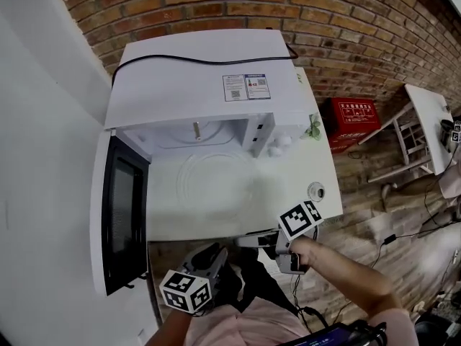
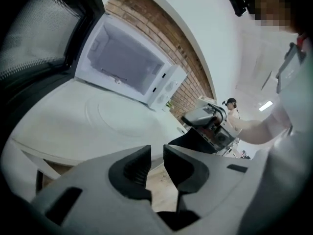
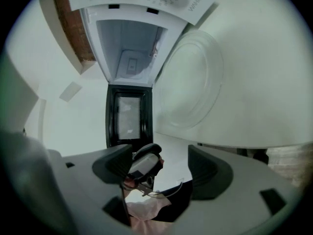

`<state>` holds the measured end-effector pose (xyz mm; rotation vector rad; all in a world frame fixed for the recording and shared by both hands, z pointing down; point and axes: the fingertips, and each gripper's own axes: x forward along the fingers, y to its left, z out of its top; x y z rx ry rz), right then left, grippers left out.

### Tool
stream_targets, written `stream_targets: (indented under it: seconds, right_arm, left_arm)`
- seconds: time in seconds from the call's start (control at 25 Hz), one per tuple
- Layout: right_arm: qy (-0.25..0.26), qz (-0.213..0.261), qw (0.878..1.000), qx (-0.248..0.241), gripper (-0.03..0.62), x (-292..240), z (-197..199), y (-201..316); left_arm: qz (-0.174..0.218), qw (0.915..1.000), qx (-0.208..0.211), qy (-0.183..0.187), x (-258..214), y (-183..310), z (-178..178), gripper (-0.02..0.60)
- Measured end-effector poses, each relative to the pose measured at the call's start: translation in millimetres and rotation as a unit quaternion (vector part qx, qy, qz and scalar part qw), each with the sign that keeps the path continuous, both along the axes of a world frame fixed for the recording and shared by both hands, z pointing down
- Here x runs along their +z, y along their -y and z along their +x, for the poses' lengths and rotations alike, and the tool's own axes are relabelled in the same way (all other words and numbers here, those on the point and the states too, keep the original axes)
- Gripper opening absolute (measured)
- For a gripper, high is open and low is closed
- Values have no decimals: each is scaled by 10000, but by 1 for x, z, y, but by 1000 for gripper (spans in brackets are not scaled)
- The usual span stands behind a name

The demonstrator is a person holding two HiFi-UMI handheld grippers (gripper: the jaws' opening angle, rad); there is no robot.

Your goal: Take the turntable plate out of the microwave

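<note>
The microwave door [image 1: 122,215] stands swung wide open at the far left, its dark window facing the table [image 1: 302,171]. Just right of its lower edge, off the table's near edge, the left gripper [image 2: 156,153] hovers. Its 2 jaws are parted by only a narrow gap with nothing between them, and they touch nothing.

Next to the right, the plate [image 1: 216,182], a clear glass disc with a raised rim, lies flat on the white table. It is directly in front of the microwave [image 1: 202,71] and fully outside it. The oven cavity behind it is open, with a small peg showing on its floor. A black cable [image 1: 202,60] runs across the microwave's white top.

Further right, the right gripper [image 3: 161,155] is held at the table's near edge, pointing left across toward the left gripper. Its jaws stand wide apart and hold nothing. In the right gripper view, only the other gripper and the person's clothing show through the gap. Neither gripper touches the plate. A small round object [image 1: 315,190] sits on the table near the right gripper's marker cube; what it is cannot be made out.

Beyond the table's right side, a red box [image 1: 353,121] rests against the brick wall [image 1: 324,20]. A white stand [image 1: 425,114] is at the far right.
</note>
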<state>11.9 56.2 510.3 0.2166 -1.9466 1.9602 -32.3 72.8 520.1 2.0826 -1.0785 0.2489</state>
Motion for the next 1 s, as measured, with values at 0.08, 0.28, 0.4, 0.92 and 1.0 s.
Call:
stream_targets:
  seconds: [0.08, 0.28, 0.4, 0.92, 1.0]
  right_arm:
    - [97, 351, 9992, 158, 347, -19, -1, 5]
    - [289, 1697, 9828, 668, 310, -85, -8, 36]
    - [281, 2789, 9566, 798, 298, -134, -15, 55]
    - [-117, 6497, 7302, 2111, 153, -313, -17, 93]
    - [-263, 6637, 7148, 2189, 146, -313, -12, 94]
  left_arm:
    - [287, 9994, -200, -40, -25, 9, -9, 86]
    - [1410, 9876, -672, 158, -107, 44, -33, 84]
    - [2205, 9700, -979, 281, -170, 66, -44, 84]
    - [4329, 8645, -2079, 1482, -351, 89, -60, -5]
    - [4383, 8605, -2106, 1516, -354, 90, -57, -8]
